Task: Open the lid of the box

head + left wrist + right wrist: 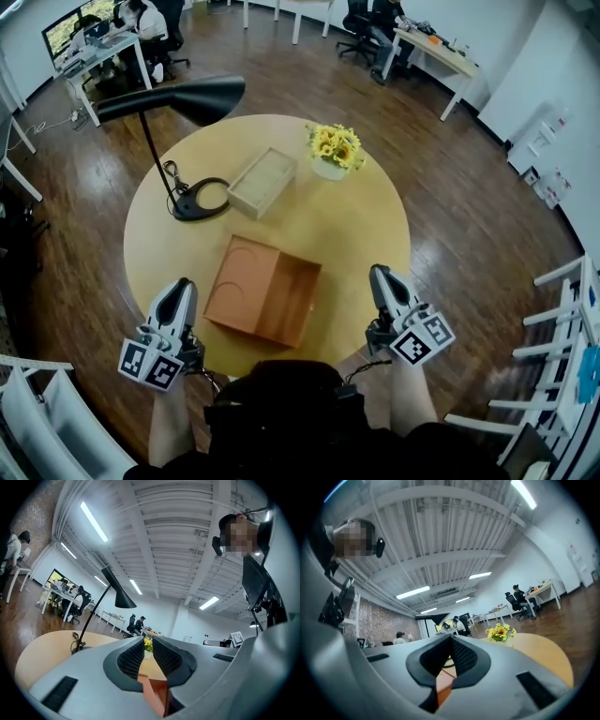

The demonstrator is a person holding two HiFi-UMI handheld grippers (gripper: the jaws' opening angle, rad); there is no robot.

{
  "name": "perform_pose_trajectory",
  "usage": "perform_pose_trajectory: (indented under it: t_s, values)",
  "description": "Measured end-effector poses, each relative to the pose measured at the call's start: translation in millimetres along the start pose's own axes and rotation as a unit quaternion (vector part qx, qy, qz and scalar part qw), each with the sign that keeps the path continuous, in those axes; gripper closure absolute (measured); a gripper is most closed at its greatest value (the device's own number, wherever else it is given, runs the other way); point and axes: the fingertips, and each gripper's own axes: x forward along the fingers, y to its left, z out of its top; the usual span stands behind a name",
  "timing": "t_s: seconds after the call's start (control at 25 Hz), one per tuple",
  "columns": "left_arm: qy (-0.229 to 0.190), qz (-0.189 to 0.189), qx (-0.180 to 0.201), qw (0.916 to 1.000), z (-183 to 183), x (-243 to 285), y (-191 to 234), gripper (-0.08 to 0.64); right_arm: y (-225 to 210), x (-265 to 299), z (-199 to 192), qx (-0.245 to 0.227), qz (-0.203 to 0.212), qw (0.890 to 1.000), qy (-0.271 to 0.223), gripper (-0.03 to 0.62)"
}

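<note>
Overhead, head view: whole round bench [375, 234]; orange box [265, 291] near its front edge, between left gripper [179, 286] and right gripper [379, 275], touching neither.
Head view only: pale wooden case [262, 182] behind the box, just beside the lamp [178, 103] base; the box's full outline.
Left gripper view: jaws a little apart, released, nothing between the pads. Orange box corner shows low in the gap, yellow flowers [148, 643] beyond it. Seated people at far desks.
Right gripper view: jaws clenched tip to tip, empty. Orange sliver beneath them; flowers off to the right, brick wall at left.
Box, look: open. Lid [242, 279] lies flat on the left, marked with a curved line. Tray [292, 298] on the right, hollow, walls upright. The two meet along one edge; hinge or not, cannot tell.
</note>
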Motion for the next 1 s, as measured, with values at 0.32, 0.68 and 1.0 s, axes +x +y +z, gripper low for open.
perform_pose_trajectory:
  t_s: [0.32, 0.68, 1.0]
  values:
    - [0.005, -0.009, -0.003, 0.9999, -7.9, 11.3, -5.3, 0.512, 0.9, 6.1, -15.7, -0.041, -0.01, 0.998, 0.035, 0.592]
    - [0.009, -0.009, -0.007, 0.9999, -13.5, 22.3, -0.3, 0.512, 0.4, 16.7, -11.2, -0.082, -0.01, 0.996, 0.046, 0.592]
    - [0.012, -0.003, -0.007, 0.9999, -11.9, 16.8, 8.7, 0.512, 4.8, 20.5, -9.6, -0.087, -0.006, 0.995, 0.043, 0.592]
